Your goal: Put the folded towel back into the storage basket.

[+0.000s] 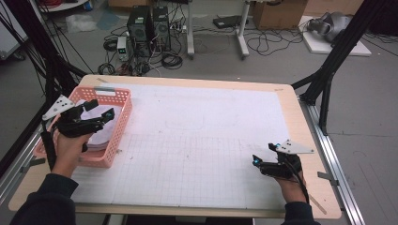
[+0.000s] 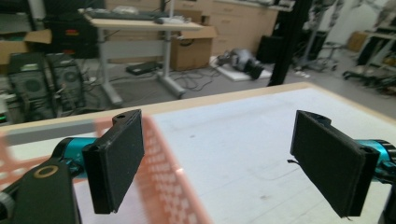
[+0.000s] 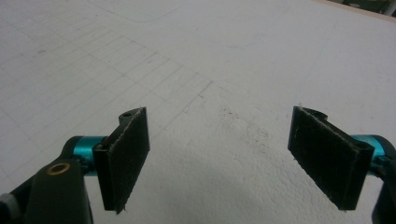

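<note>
A pink mesh basket (image 1: 121,123) sits at the table's left side with a pale, whitish folded thing (image 1: 101,133) lying inside it. My left gripper (image 1: 101,110) hovers above the basket, jaws wide apart with nothing between them. In the left gripper view, the blurred basket rim (image 2: 166,163) runs under the open left gripper (image 2: 219,163). My right gripper (image 1: 264,152) rests low over the white sheet at the right front, open and empty. In the right gripper view, the right gripper (image 3: 219,158) has only the gridded white sheet (image 3: 224,79) beyond it.
A white gridded sheet (image 1: 197,140) covers most of the wooden table (image 1: 300,122). Black frame posts (image 1: 328,79) stand off the right and left edges. Computer towers (image 1: 148,26) and cables lie on the floor beyond the far edge.
</note>
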`<state>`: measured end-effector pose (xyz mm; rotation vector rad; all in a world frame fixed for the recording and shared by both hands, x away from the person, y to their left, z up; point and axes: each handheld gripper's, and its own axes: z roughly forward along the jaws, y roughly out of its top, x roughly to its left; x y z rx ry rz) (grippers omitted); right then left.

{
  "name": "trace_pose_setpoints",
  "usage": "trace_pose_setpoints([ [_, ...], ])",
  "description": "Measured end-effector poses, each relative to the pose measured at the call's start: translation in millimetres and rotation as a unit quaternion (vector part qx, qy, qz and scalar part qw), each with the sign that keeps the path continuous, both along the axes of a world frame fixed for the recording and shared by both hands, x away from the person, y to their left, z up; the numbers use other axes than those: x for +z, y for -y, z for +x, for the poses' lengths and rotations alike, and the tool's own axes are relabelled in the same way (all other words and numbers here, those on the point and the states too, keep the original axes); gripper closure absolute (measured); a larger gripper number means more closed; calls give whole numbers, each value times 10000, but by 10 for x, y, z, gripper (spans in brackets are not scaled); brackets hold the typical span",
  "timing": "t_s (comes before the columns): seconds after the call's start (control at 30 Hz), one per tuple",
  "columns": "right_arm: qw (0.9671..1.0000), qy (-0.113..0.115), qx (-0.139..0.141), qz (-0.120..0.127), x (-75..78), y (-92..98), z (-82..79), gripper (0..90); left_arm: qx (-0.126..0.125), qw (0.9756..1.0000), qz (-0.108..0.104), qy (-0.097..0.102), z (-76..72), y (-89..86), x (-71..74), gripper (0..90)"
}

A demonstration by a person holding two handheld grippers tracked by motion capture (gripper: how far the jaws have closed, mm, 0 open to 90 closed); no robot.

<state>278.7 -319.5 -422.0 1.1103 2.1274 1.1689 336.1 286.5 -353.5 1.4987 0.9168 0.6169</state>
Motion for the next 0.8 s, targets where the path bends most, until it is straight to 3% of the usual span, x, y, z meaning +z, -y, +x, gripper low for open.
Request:
trace_pose_setpoints([
  [0.33, 10000, 31, 13, 10, 10, -26, -7, 197, -562, 9983, 116, 30, -67, 481, -29, 187],
  [0.43, 10000, 74, -5, 21, 16, -24, -12, 197, -756, 9968, 257, 28, -88, 633, -42, 193],
  [0.8, 9996, 213, -100, 161, 42, 8, -17, 196, -1323, 9903, 413, -116, -173, 1092, -206, 198],
])
